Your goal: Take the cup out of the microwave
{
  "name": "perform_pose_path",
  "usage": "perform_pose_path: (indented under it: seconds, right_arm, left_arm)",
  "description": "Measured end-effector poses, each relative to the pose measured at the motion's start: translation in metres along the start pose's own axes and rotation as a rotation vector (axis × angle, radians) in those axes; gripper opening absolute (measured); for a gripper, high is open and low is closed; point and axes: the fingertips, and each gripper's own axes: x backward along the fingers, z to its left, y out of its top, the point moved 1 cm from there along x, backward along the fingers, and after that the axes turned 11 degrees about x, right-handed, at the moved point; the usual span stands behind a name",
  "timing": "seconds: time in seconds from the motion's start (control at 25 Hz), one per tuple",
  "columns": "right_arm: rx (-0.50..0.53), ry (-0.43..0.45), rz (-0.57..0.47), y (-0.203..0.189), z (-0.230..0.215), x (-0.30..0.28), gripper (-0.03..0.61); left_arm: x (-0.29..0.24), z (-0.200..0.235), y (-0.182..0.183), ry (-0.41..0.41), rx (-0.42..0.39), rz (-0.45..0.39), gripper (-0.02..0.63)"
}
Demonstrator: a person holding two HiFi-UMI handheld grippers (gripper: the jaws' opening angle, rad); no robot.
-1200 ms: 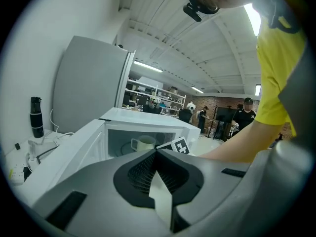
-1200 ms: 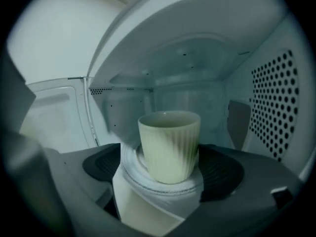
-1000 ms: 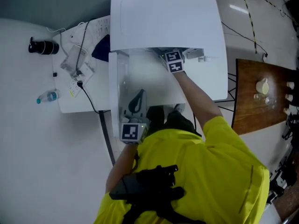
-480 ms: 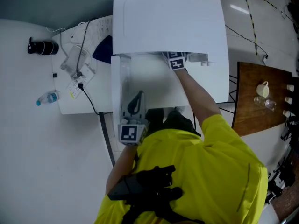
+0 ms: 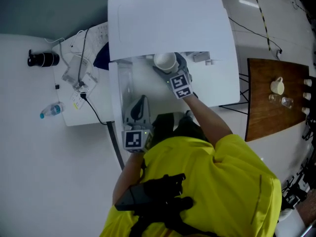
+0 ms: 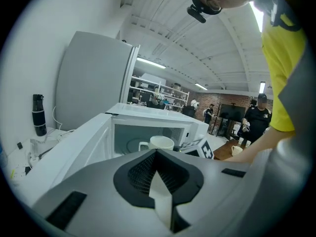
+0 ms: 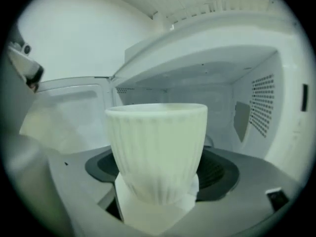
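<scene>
Your right gripper (image 5: 168,69) has just been closing its wide-set jaws, and they now clamp the cup (image 7: 157,147), upright between the fingers at the microwave (image 5: 168,23) mouth. Withdrawal looks under way: next, draw it clear, level. Your left gripper (image 6: 158,181) is closed and empty.

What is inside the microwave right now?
Inside the microwave only its turntable shows. The cup, gripped by the right gripper, is at the opening and covers the lower right of the cavity.
</scene>
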Motion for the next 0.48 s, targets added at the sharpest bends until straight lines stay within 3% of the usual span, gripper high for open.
perform_pose_path:
  seconds: [0.24,0.36,0.48]
  right_arm:
    - [-0.042,-0.019,0.080,-0.064,0.017,0.088,0.462]
    - [-0.080,-0.097,0.143,-0.111,-0.011,0.136,0.463]
    - [-0.103,-0.193,0.173,-0.147,-0.059,0.178,0.463]
  left_arm:
    - [-0.006,-0.029,-0.012,-0.024,-0.017,0.019,-0.008]
    - [-0.013,-0.055,-0.025,-0.061,0.019,0.062,-0.008]
    - [-0.020,-0.084,-0.035,-0.103,0.007,0.088,-0.008]
